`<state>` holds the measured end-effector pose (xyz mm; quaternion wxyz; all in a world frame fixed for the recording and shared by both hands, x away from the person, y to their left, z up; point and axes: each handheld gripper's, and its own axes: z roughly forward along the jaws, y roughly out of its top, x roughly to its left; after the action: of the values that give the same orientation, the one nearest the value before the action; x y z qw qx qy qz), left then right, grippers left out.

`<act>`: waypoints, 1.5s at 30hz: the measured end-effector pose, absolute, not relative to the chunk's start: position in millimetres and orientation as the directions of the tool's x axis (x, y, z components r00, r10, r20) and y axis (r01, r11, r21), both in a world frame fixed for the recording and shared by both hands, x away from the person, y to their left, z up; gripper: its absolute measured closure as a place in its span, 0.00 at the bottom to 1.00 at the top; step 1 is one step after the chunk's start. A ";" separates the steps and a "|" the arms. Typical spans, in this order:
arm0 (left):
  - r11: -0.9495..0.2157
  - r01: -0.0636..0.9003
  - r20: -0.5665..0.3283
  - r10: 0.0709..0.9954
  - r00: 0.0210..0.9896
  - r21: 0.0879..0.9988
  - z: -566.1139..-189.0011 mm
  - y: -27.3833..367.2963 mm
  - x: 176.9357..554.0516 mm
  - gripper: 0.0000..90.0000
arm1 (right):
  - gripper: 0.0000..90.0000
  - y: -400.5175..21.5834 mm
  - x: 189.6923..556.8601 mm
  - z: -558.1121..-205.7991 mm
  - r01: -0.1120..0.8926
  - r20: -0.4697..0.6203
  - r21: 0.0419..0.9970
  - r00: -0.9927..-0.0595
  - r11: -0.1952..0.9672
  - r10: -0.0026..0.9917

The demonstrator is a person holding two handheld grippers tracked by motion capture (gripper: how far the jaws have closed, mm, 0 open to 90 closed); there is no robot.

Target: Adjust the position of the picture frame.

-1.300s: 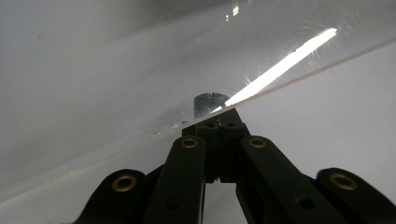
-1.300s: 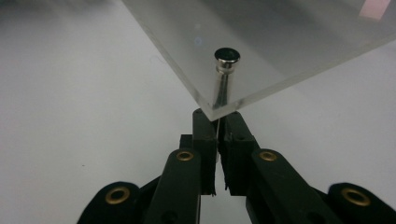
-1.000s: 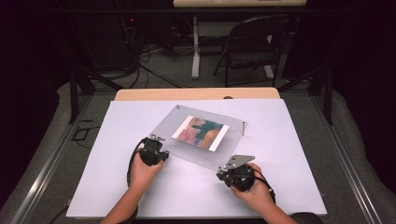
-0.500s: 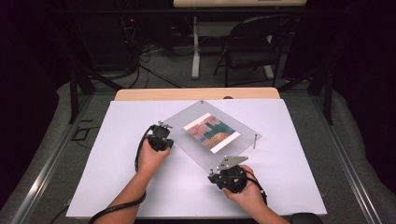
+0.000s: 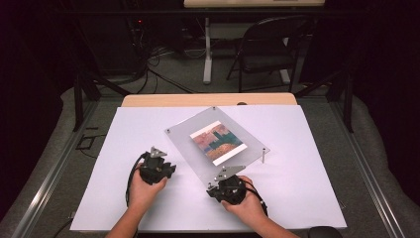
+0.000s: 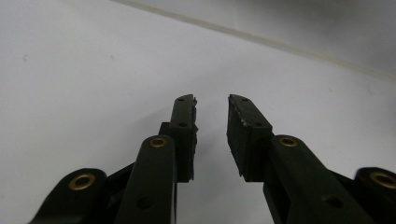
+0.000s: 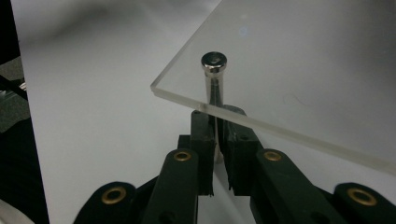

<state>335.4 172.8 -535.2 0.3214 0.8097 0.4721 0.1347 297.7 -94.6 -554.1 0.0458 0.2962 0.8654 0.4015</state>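
Here the right gripper [image 7: 215, 140] is pinching the metal standoff post [image 7: 214, 88] at the clear acrylic photo frame's [image 5: 198, 129] corner, while the left gripper [image 6: 211, 116], jaws just opening with nothing between them, is hovering over the white tabletop [image 5: 307, 163].

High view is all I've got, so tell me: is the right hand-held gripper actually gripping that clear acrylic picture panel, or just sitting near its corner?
Observer: Neither. The right gripper view shows the right hand-held gripper shut on the shaft of the silver metal standoff pin, below the corner of the clear acrylic picture panel.
Operator: And the left one, is anything in it?
Observer: No. In the left gripper view, the left hand-held gripper has its jaws apart with nothing between them. They have just been opening, and only the white tabletop lies beyond.
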 end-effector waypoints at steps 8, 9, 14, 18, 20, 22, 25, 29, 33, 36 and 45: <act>-0.402 0.637 -0.079 0.805 0.588 0.658 -537.0 156.3 304.1 0.70 | 0.73 -118.8 285.3 -543.2 0.426 0.103 0.737 -0.838 0.525 0.536; -0.401 0.635 -0.085 0.800 0.594 0.661 -536.9 153.8 301.4 0.69 | 0.71 -124.7 282.7 -541.5 0.425 0.103 0.740 -0.838 0.522 0.536; -0.418 0.619 -0.100 0.772 0.628 0.664 -538.9 140.9 288.5 0.62 | 0.66 -156.6 274.9 -534.3 0.416 0.066 0.764 -0.810 0.492 0.583; -0.412 0.618 -0.141 0.746 0.651 0.670 -540.4 133.4 280.1 0.58 | 0.59 -182.2 280.4 -532.0 0.424 0.009 0.775 -0.750 0.469 0.661; -0.423 0.612 -0.146 0.732 0.665 0.668 -541.0 129.0 277.0 0.57 | 0.55 -193.0 285.6 -532.9 0.448 0.026 0.777 -0.725 0.443 0.688; -0.425 0.607 -0.155 0.720 0.676 0.671 -541.2 123.9 274.9 0.55 | 0.52 -201.3 289.4 -533.8 0.462 0.031 0.784 -0.697 0.415 0.716; -0.431 0.594 -0.165 0.699 0.696 0.680 -542.1 114.4 272.7 0.54 | 0.50 -208.9 293.2 -533.7 0.479 0.039 0.787 -0.669 0.389 0.742; -0.458 0.574 -0.163 0.668 0.726 0.679 -543.2 99.5 272.8 0.58 | 0.50 -215.1 296.8 -536.0 0.492 0.045 0.788 -0.644 0.369 0.763; -0.470 0.556 -0.154 0.653 0.742 0.686 -545.4 84.6 274.1 0.67 | 0.51 -219.0 298.5 -537.9 0.507 0.054 0.784 -0.632 0.359 0.773; -0.469 0.557 -0.151 0.657 0.739 0.686 -547.9 75.7 276.6 0.72 | 0.51 -221.3 299.6 -538.6 0.509 0.057 0.783 -0.630 0.357 0.775; -0.469 0.551 -0.140 0.660 0.738 0.690 -554.6 60.1 284.3 0.90 | 0.55 -230.4 306.1 -540.0 0.535 0.081 0.781 -0.598 0.322 0.797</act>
<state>284.3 60.1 -554.6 0.3737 0.8540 0.3545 0.0734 306.1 -230.4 -540.0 0.1618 0.4180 0.7968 0.4053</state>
